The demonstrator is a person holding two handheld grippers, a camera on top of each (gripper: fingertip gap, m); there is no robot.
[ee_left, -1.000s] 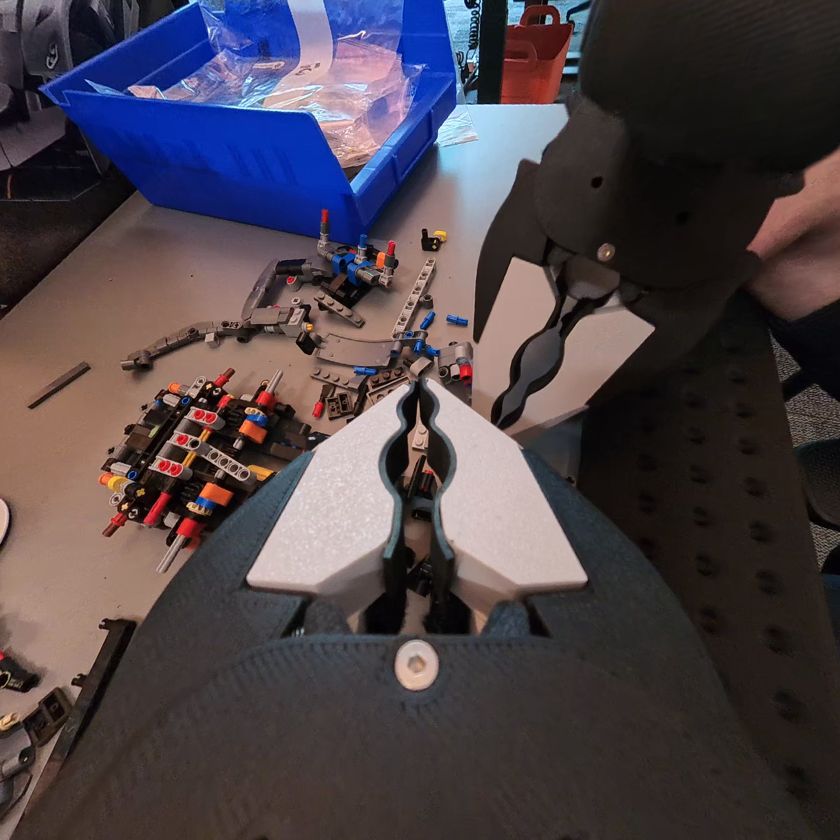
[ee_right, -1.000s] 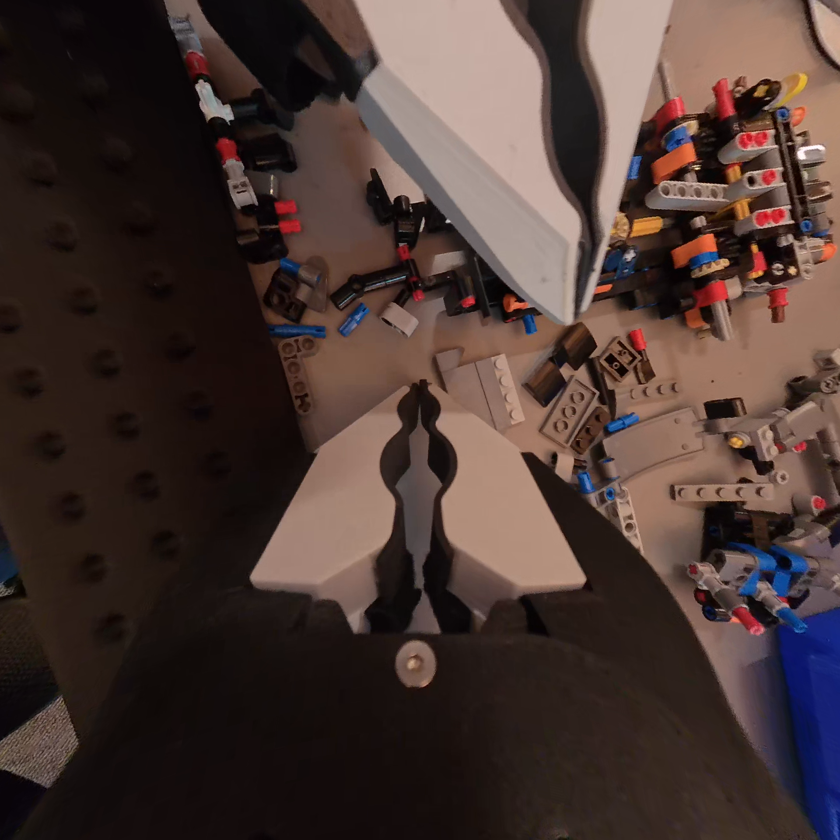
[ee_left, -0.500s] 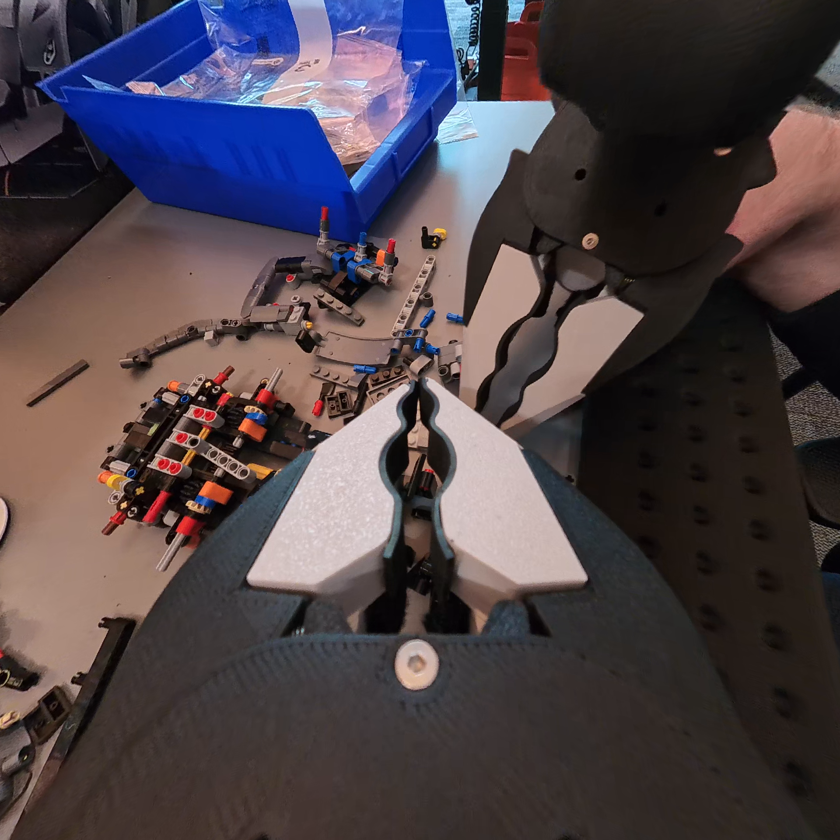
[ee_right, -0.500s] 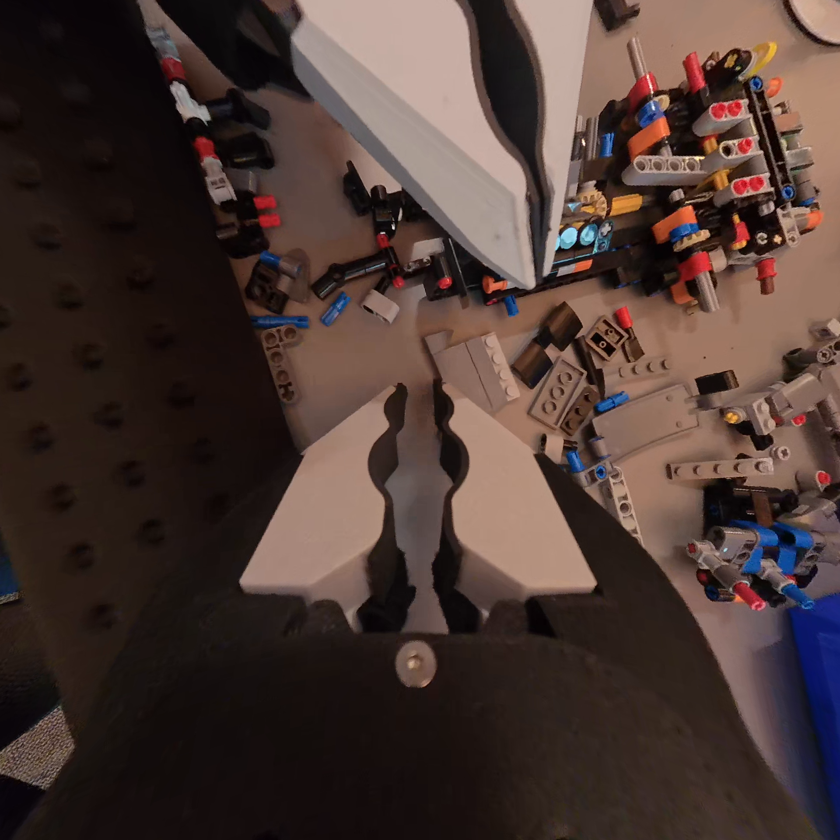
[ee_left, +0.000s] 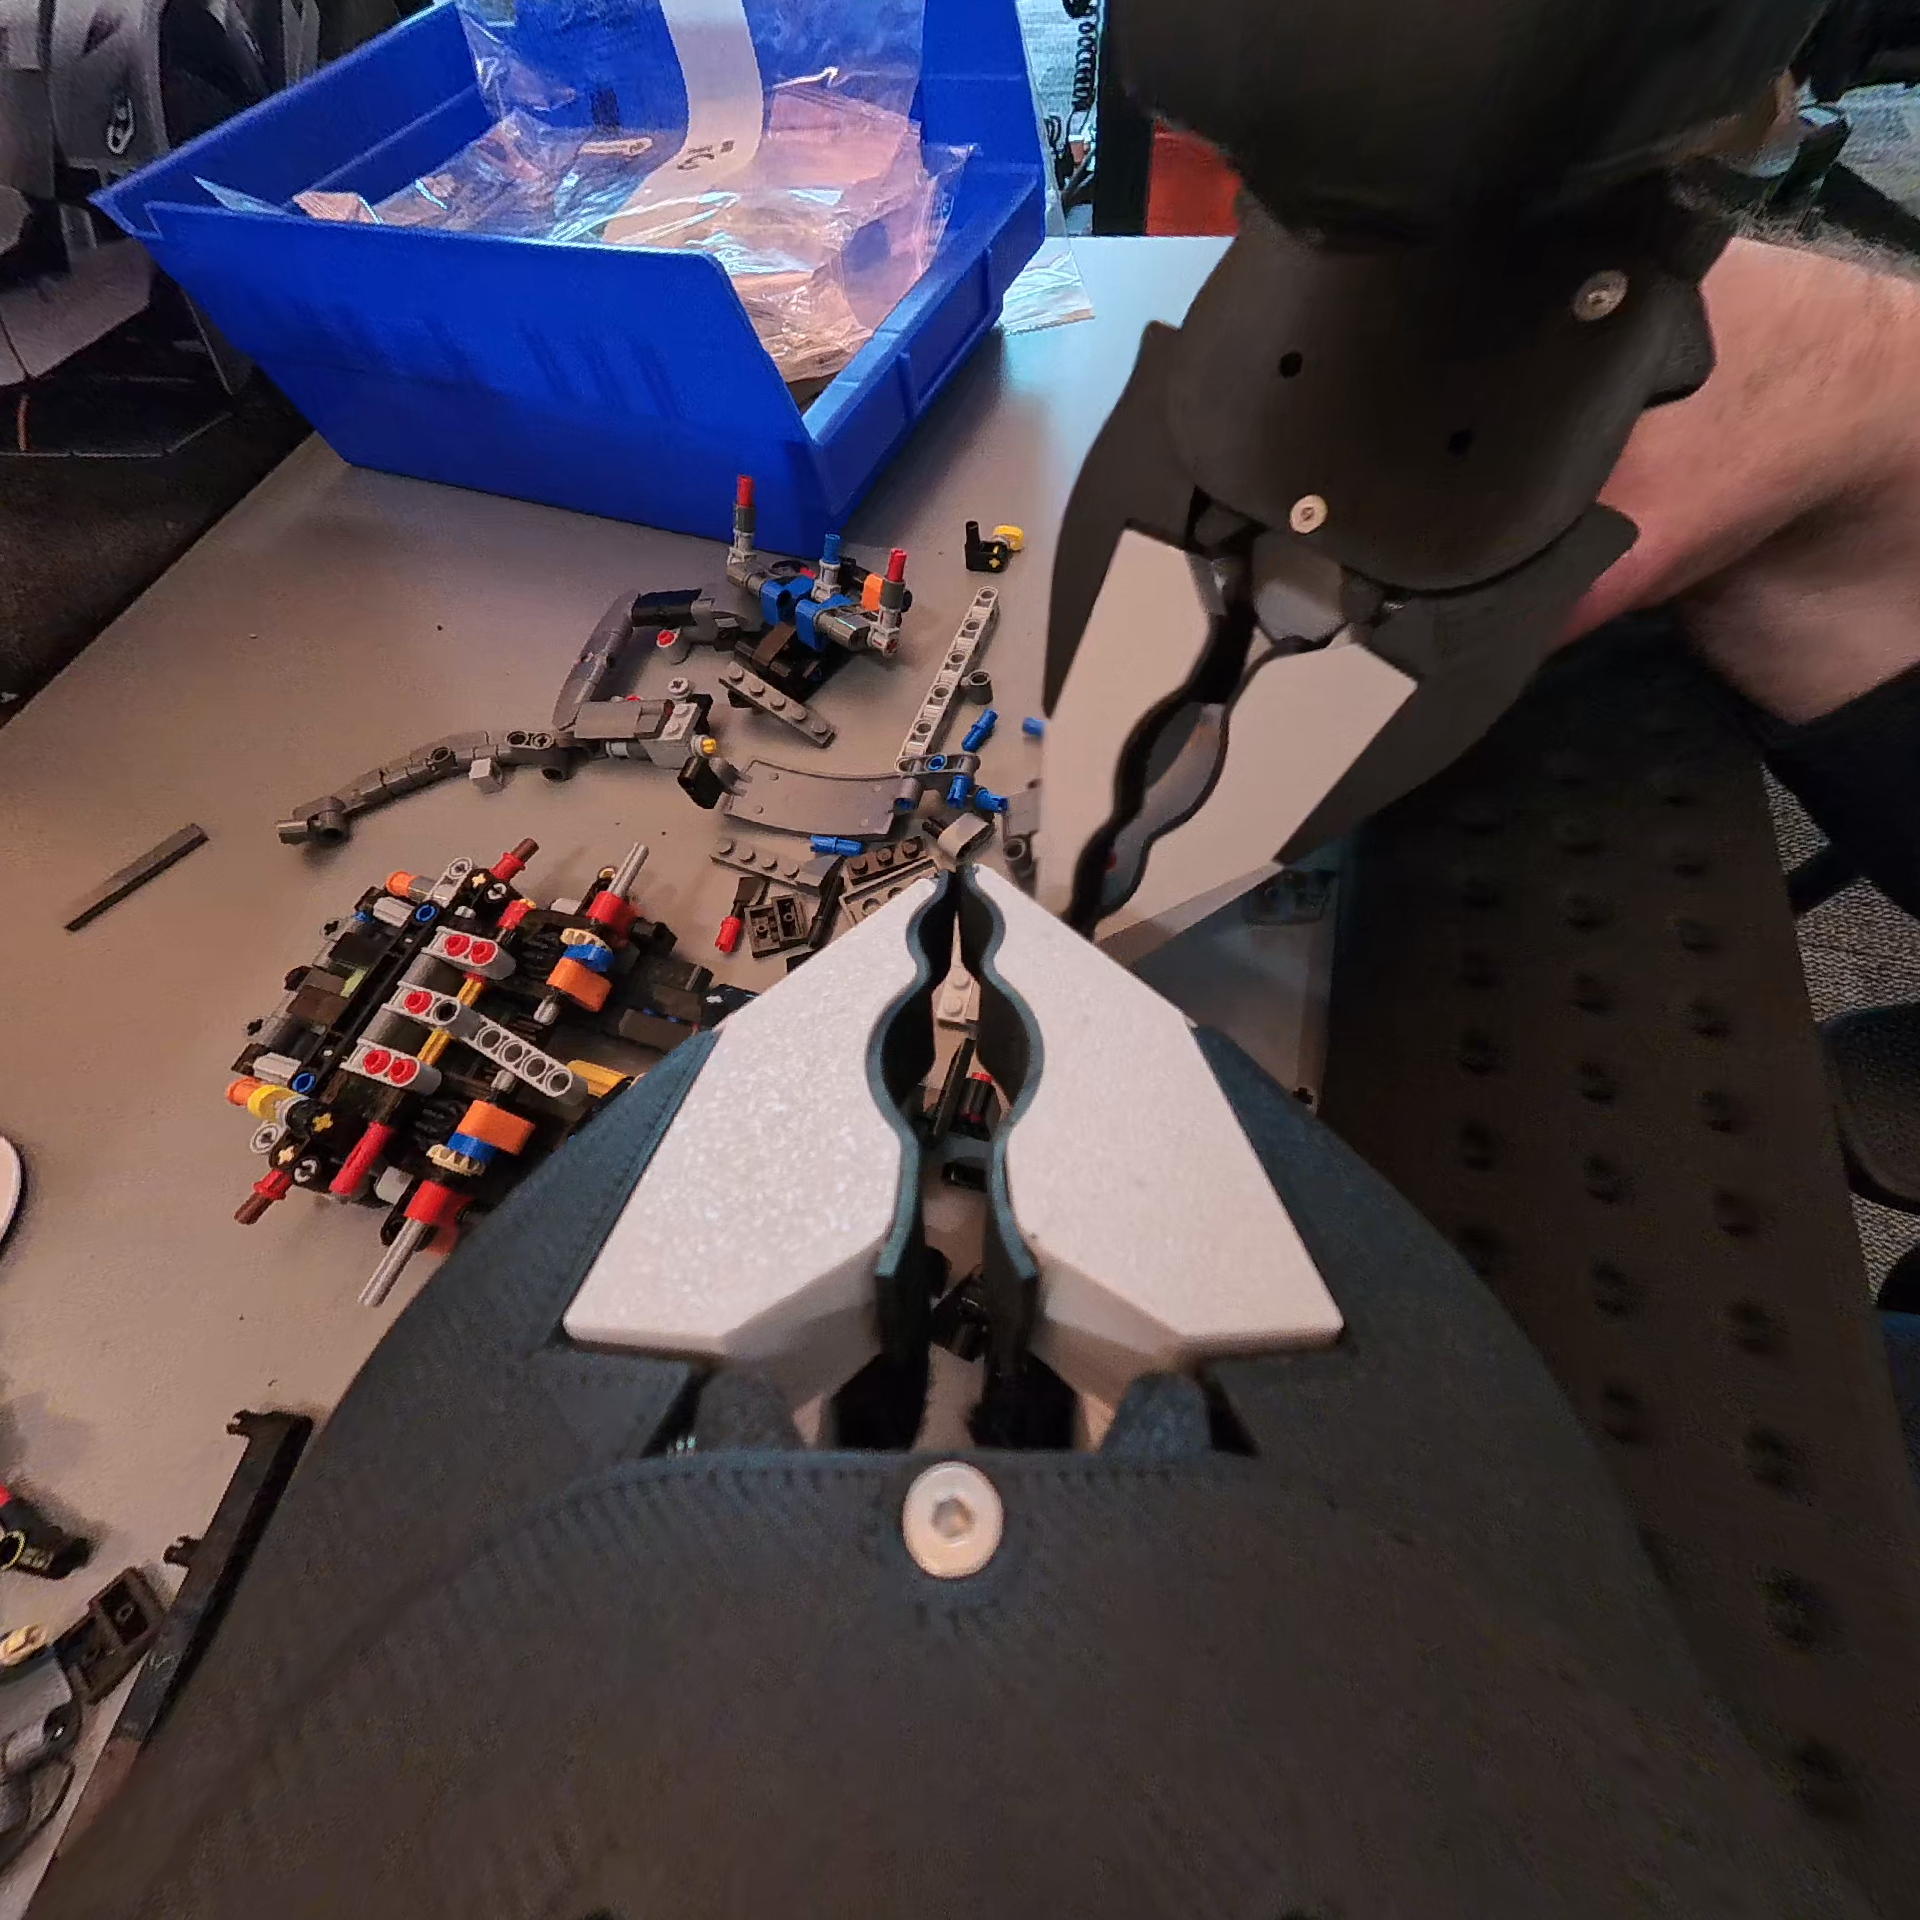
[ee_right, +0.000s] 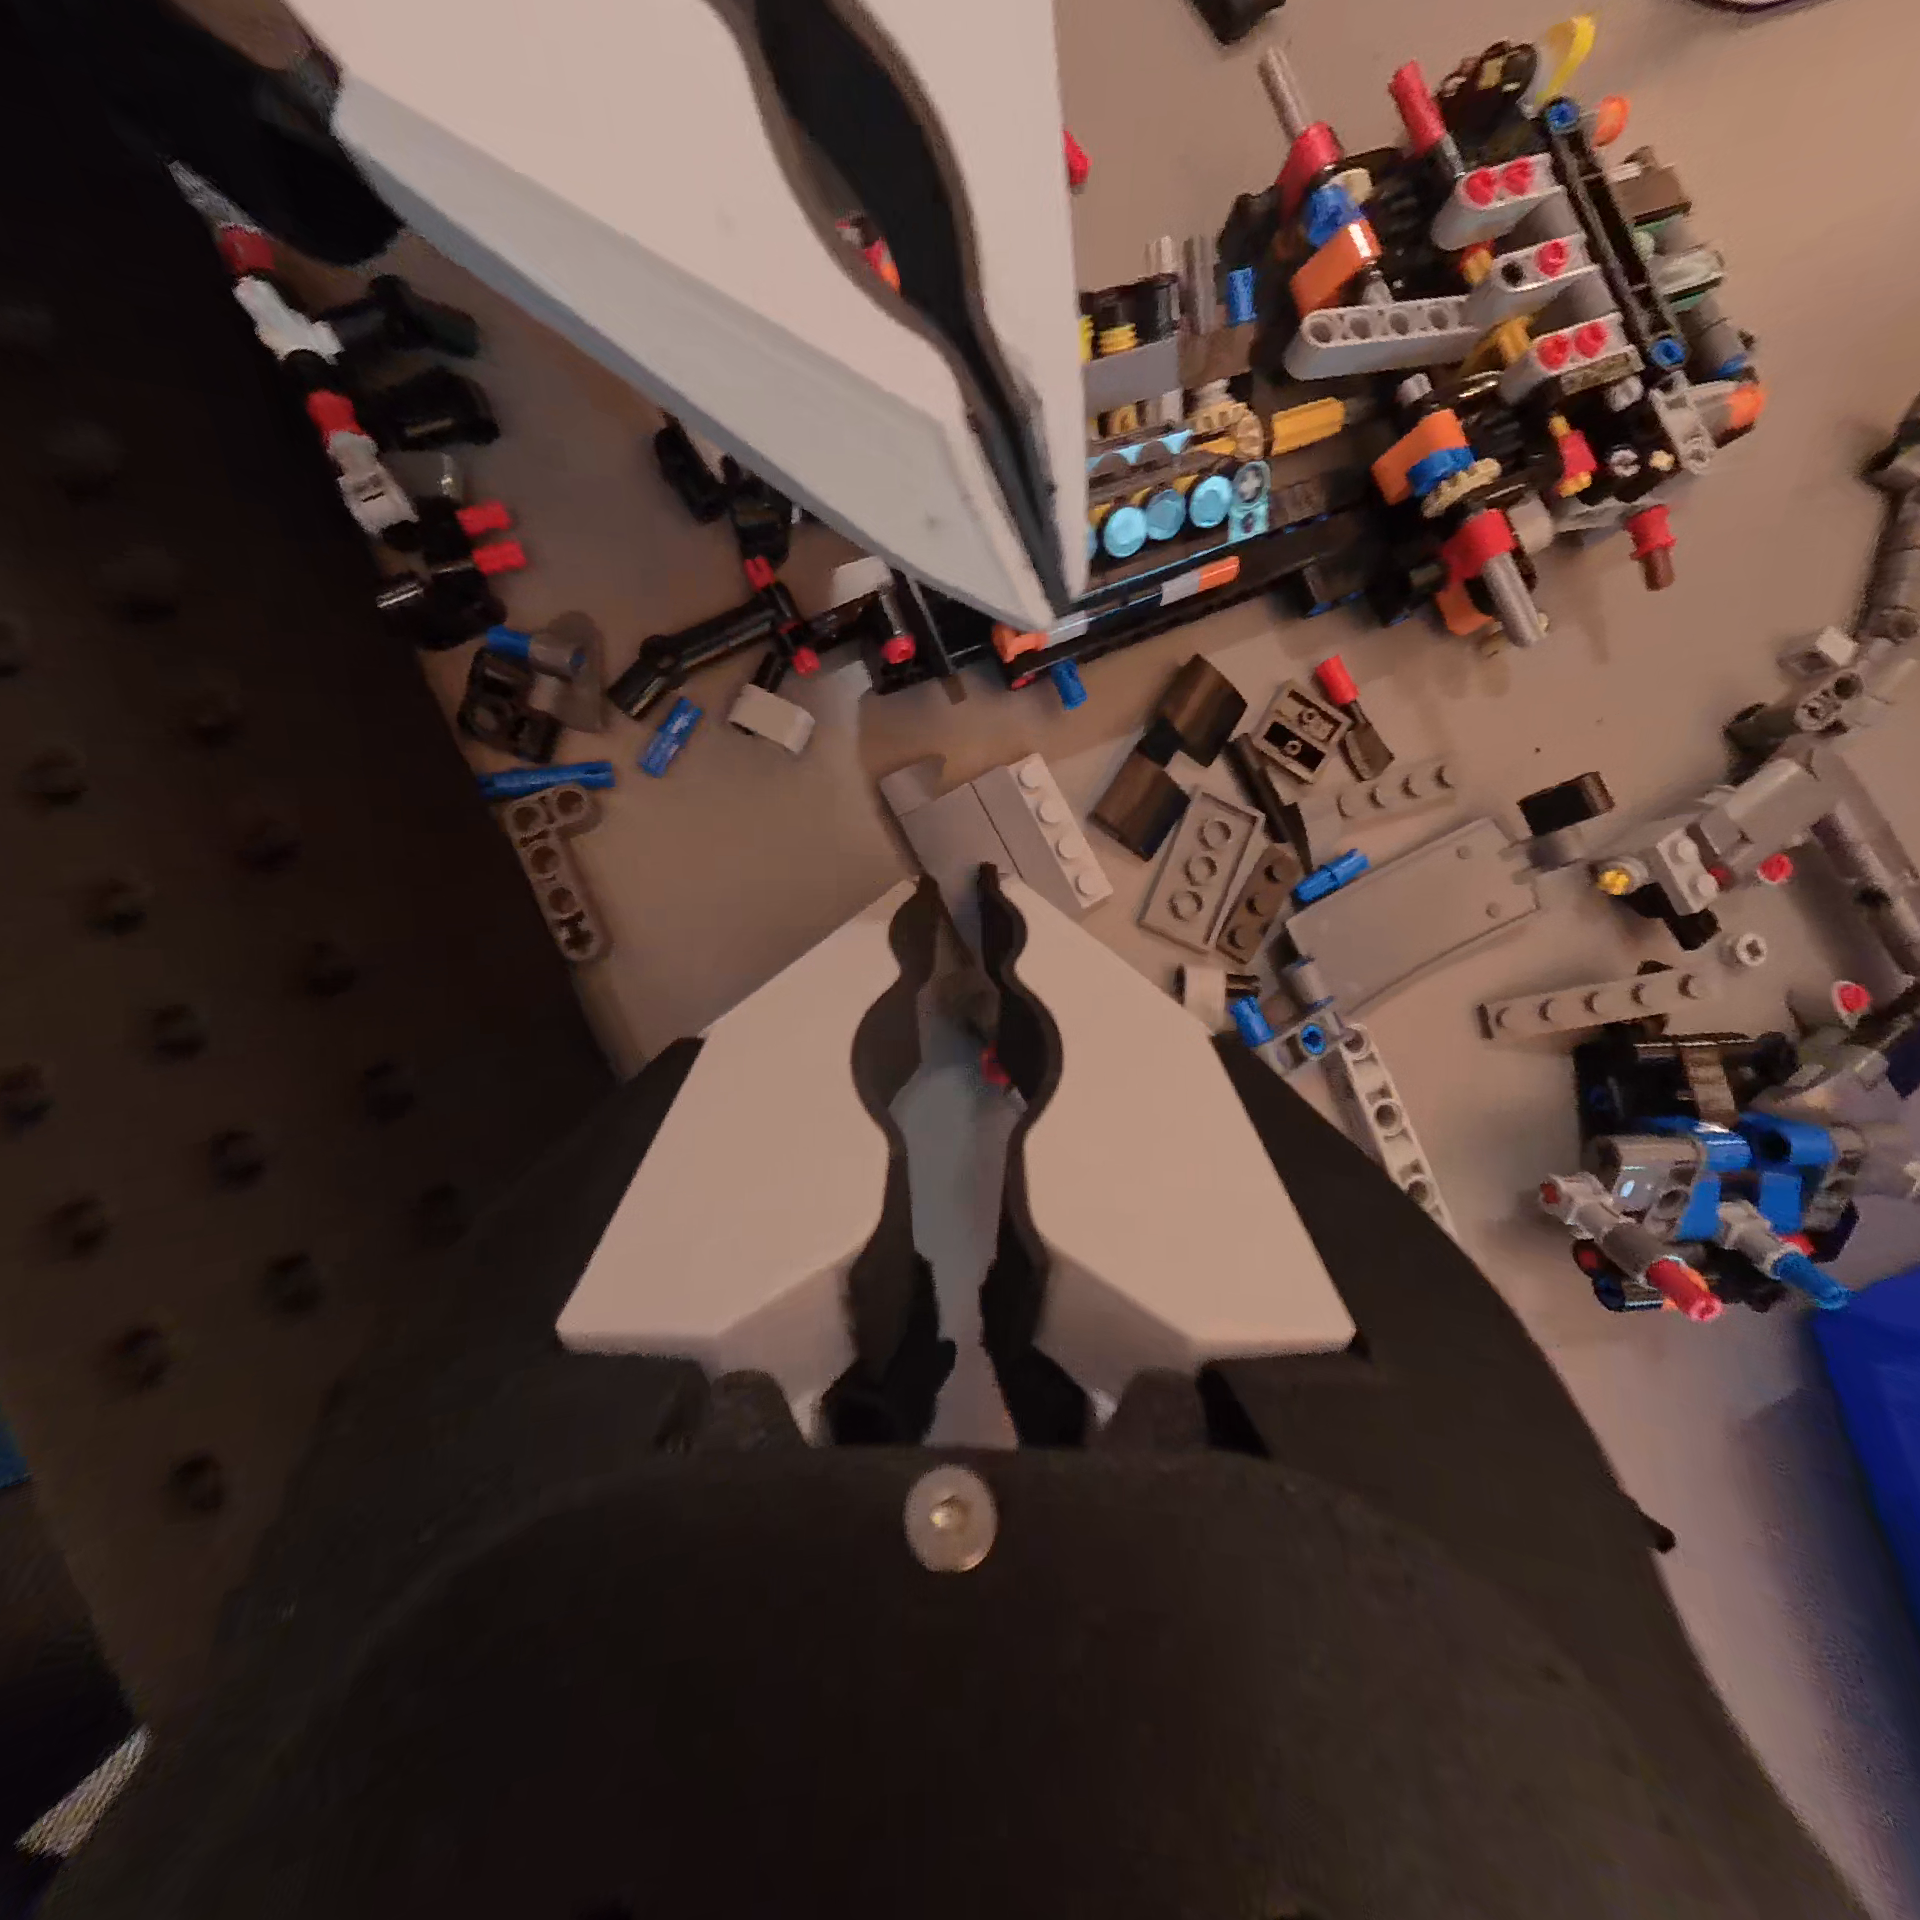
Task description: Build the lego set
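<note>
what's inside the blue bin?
The blue bin holds crumpled clear plastic bags, one bearing a white strip. Whatever lies beneath them, and the bin floor, is hidden by the bags and the front wall.

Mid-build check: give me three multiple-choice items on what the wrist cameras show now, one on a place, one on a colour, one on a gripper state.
1. Where does the blue bin stand?
A. On the table, beyond the loose pieces
B. On the floor
C. Between the two grippers

2. What colour are the round tiles in a row along the edge of the partly built assembly?
A. Green
B. Light blue
C. White

3. How do the fingers of the right gripper stand?
A. Shut on a long beam
B. Shut tight, empty
C. Slightly apart over a light grey piece

Answers:
1 A: the left wrist view shows it on the table behind the scattered parts.
2 B: the right wrist view shows them pale blue.
3 C: a gap shows between the tips.
</note>
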